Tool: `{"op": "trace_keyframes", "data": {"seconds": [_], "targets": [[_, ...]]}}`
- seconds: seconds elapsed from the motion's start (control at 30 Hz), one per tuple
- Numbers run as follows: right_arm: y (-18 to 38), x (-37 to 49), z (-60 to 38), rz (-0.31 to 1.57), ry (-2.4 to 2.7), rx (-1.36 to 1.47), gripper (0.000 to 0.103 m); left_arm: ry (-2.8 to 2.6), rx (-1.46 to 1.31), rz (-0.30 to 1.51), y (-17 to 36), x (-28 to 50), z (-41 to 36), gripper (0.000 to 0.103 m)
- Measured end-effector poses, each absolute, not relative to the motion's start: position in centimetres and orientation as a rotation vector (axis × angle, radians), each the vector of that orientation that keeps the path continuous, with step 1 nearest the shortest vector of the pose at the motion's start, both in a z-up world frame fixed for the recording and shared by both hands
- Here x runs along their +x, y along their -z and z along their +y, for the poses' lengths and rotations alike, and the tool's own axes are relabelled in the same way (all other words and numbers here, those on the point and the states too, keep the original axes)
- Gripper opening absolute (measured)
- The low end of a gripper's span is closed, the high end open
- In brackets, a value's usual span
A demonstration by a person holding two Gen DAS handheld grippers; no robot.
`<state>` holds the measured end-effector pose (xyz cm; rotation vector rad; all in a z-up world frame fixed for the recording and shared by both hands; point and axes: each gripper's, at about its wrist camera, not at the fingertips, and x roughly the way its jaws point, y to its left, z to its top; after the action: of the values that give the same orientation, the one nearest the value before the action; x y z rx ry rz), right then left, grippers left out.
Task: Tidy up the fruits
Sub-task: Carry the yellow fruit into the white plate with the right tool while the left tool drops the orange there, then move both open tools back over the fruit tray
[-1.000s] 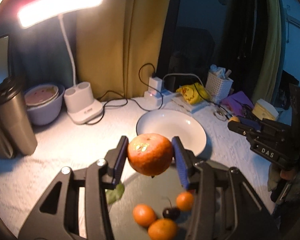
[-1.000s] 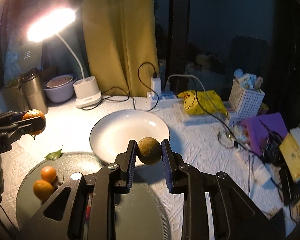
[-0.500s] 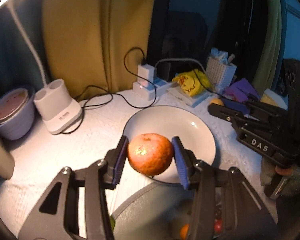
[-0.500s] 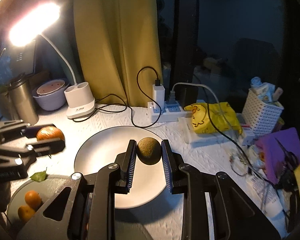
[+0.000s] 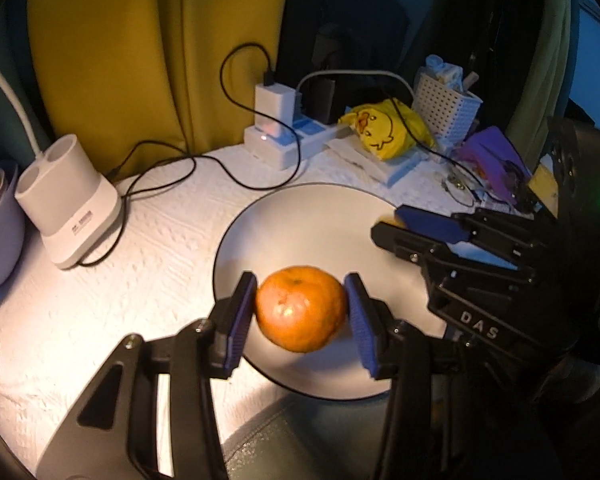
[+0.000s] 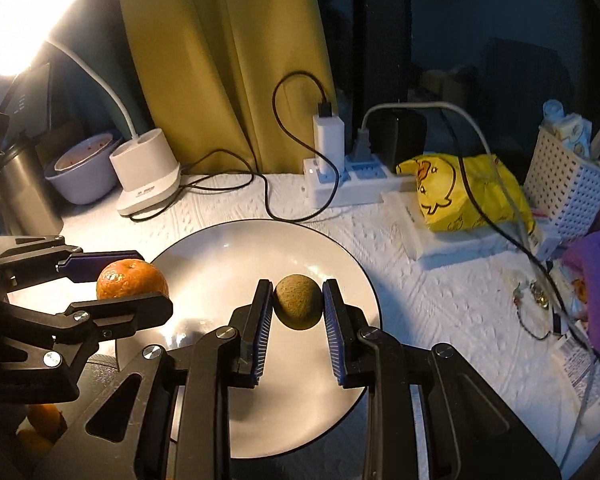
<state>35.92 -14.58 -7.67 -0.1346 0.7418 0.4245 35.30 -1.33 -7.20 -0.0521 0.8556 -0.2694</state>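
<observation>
My left gripper (image 5: 300, 312) is shut on a large orange mandarin (image 5: 301, 308) and holds it above the near left part of the white plate (image 5: 320, 216). It also shows in the right wrist view (image 6: 132, 280). My right gripper (image 6: 296, 308) is shut on a small brown-green round fruit (image 6: 298, 301) above the middle of the plate (image 6: 220, 264). In the left wrist view the right gripper (image 5: 392, 228) reaches over the plate's right rim. Small oranges (image 6: 44, 420) lie on a dark tray at lower left.
A white lamp base (image 6: 148, 172) with a cable, a power strip with chargers (image 6: 340, 184), a yellow duck bag (image 6: 460, 192) and a white basket (image 6: 568, 184) stand behind the plate. A bowl (image 6: 84, 172) and a steel flask (image 6: 24, 192) stand at far left. The dark tray (image 5: 300, 440) lies near me.
Both grippers moved forward from over the dark tray to over the white plate, each still holding its fruit. They are now closer together.
</observation>
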Motion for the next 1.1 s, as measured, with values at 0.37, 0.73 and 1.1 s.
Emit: {"op": "trace_keyframes", "data": {"seconds": [0.37, 0.73, 1.1], "targets": [[6.3, 35.0, -14.9, 0.72, -0.386, -0.135, 0.039, 0.249, -0.1, 0.808, 5.2, 34.1, -0.3, 0.069], [3.1, 31.1, -15.4, 0.666, -0.372, -0.123, 0.039, 0.233, -0.112, 0.752, 2.1, 30.1, 0.3, 0.069], [0.6, 26.2, -15.6, 0.613, -0.377, -0.123, 0.039, 0.208, -0.079, 0.648, -0.6, 24.3, 0.0, 0.069]]}}
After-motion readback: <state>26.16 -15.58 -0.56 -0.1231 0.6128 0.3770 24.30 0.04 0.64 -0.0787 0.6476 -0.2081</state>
